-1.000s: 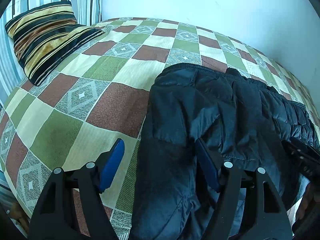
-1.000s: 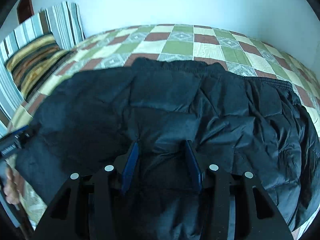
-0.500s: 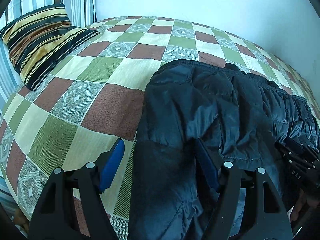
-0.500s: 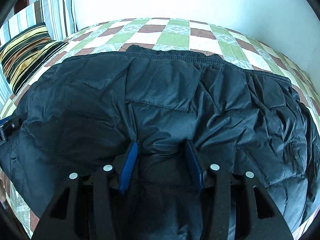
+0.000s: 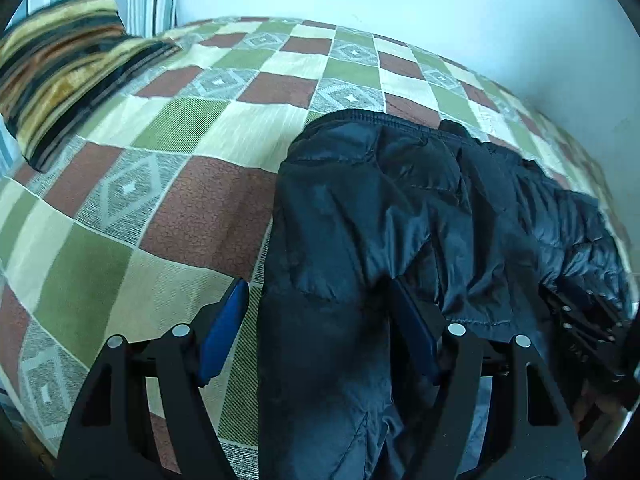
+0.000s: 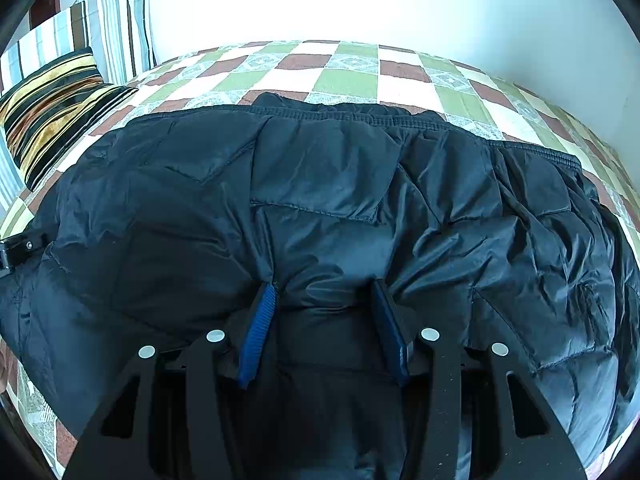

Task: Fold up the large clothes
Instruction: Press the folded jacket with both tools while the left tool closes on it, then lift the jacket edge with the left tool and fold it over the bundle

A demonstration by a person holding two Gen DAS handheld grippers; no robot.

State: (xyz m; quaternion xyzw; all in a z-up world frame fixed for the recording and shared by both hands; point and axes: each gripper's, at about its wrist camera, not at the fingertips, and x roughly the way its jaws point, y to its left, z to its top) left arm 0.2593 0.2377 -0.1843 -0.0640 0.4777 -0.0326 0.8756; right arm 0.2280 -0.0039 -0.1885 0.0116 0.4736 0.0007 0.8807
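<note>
One bed (image 5: 120,208): checked green, brown and cream cover filling most of both views; serves as the broad, flat surface for laying a bulky garment out, hence nothing else set on the middle of it.
Wall (image 6: 320,0): pale, along the top of both frames, just behind the far edge of the cover.
Jacket (image 6: 320,184): dark padded, the task's garment; spread wide across the centre of the right wrist view, ribbed hem running along the upper edge, near side hanging toward the bottom of the frame; lies flat probably so that a long edge can be lifted and carried over in a single fold.
Striped cushion (image 5: 60,80): upper left of the frame, well apart from the jacket, propped against a striped pillow (image 6: 116,28); out of the way of the folding area.
Right gripper (image 6: 323,288): lower centre of its frame, angled down onto the near part of the jacket; seemingly clenched on a thick bunch of padding, with creases radiating from both blue pads (image 6: 260,320); grip apparently taken mid-edge to keep the heavy fabric from sagging.
Left gripper (image 5: 316,292): lower centre of its frame, released and wide, straddling the jacket's left edge; left pad over bare cover, clear of the fabric; likely poised to take the matching hold.
</note>
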